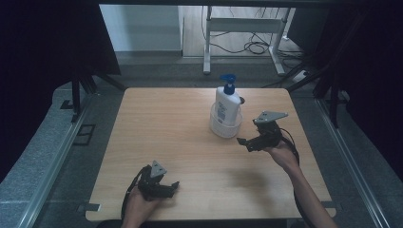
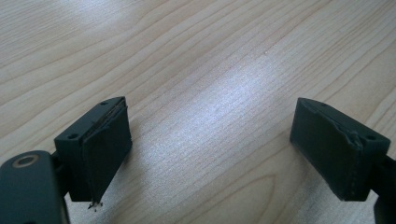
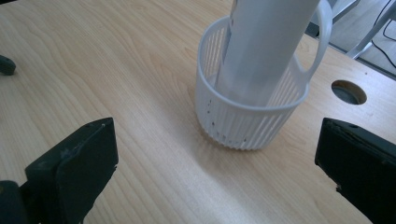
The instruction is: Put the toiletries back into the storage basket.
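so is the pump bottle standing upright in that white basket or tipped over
Upright. The pump bottle stands inside the white basket with its blue pump on top; the right gripper view shows its body rising from the slatted basket, leaning slightly against the rim.

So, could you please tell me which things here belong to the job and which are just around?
Belong to the job:
- white pump bottle, standing in the basket
- white slatted basket
- right gripper, open, beside the basket
- left gripper, open, near the table's front edge

Just around:
- table hole
- floor cables
- white stand
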`<action>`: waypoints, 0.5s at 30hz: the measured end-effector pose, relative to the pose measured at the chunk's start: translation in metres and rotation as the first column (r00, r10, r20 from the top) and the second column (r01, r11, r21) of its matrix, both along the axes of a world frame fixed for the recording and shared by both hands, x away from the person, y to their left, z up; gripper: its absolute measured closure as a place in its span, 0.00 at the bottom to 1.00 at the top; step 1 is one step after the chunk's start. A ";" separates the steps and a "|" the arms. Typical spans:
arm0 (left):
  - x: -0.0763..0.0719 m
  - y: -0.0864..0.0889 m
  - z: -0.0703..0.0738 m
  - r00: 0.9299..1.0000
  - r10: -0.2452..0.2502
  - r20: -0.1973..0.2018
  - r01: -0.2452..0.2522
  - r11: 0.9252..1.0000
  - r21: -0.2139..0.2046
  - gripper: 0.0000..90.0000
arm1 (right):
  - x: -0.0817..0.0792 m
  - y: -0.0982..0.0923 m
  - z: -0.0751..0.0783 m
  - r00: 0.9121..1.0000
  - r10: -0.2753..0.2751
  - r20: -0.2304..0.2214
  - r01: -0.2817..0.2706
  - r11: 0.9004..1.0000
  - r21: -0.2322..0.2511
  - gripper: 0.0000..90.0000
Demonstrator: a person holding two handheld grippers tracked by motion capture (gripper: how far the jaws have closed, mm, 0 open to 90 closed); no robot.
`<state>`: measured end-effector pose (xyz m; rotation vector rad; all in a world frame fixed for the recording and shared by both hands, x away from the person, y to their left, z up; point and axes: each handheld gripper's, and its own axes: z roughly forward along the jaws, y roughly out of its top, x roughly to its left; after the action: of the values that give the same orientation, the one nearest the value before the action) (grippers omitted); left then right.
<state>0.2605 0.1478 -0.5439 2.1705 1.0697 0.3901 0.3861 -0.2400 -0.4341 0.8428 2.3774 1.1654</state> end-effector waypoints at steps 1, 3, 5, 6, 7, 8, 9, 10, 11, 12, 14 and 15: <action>0.000 0.000 0.000 1.000 0.000 0.000 0.000 1.000 0.000 0.13 | -0.002 -0.002 -0.002 1.000 -0.001 -0.001 0.001 1.000 0.006 0.00; 0.000 0.000 0.000 1.000 0.002 -0.001 -0.002 1.000 0.000 0.13 | -0.006 -0.005 -0.006 1.000 -0.009 0.006 0.009 1.000 0.015 0.00; 0.000 0.000 0.000 1.000 0.002 -0.001 -0.002 1.000 -0.001 0.13 | -0.008 -0.007 -0.007 1.000 -0.011 0.006 0.011 1.000 0.019 0.00; 0.000 0.000 0.000 1.000 0.002 -0.001 -0.002 1.000 -0.002 0.13 | -0.011 -0.010 -0.012 1.000 -0.015 -0.003 0.015 1.000 0.026 0.00; 0.000 0.000 0.000 1.000 0.002 -0.001 -0.002 1.000 -0.002 0.13 | -0.013 -0.011 -0.014 1.000 -0.020 -0.006 0.020 0.999 0.028 0.00; 0.000 0.000 0.000 1.000 0.003 -0.001 -0.003 1.000 -0.001 0.13 | -0.015 -0.013 -0.016 1.000 -0.025 -0.009 0.025 0.999 0.029 0.00; 0.000 0.000 0.000 1.000 0.003 -0.001 -0.003 1.000 -0.002 0.13 | -0.017 -0.014 -0.018 1.000 -0.028 -0.013 0.028 0.999 0.031 0.00; 0.000 0.000 0.000 1.000 0.003 -0.001 -0.003 1.000 -0.002 0.13 | -0.017 -0.014 -0.018 1.000 -0.028 -0.013 0.028 0.999 0.031 0.00; 0.000 0.000 0.000 1.000 0.003 -0.001 -0.003 1.000 -0.001 0.13 | -0.020 -0.017 -0.021 0.999 -0.034 -0.021 0.035 0.999 0.034 0.00; 0.000 0.000 0.000 1.000 0.003 -0.001 -0.003 1.000 -0.001 0.13 | -0.022 -0.019 -0.023 0.999 -0.038 -0.025 0.039 0.999 0.036 0.00; 0.000 0.000 0.000 1.000 0.004 -0.002 -0.004 1.000 -0.001 0.13 | -0.025 -0.022 -0.026 0.999 -0.047 -0.025 0.047 0.998 0.036 0.00; 0.000 0.000 0.000 1.000 0.004 -0.001 -0.004 1.000 -0.002 0.13 | -0.027 -0.024 -0.029 0.998 -0.050 -0.027 0.050 0.998 0.034 0.00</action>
<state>0.2603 0.1474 -0.5440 2.1672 1.0752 0.3896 0.3589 -0.2638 -0.4627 0.9292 2.3493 1.1863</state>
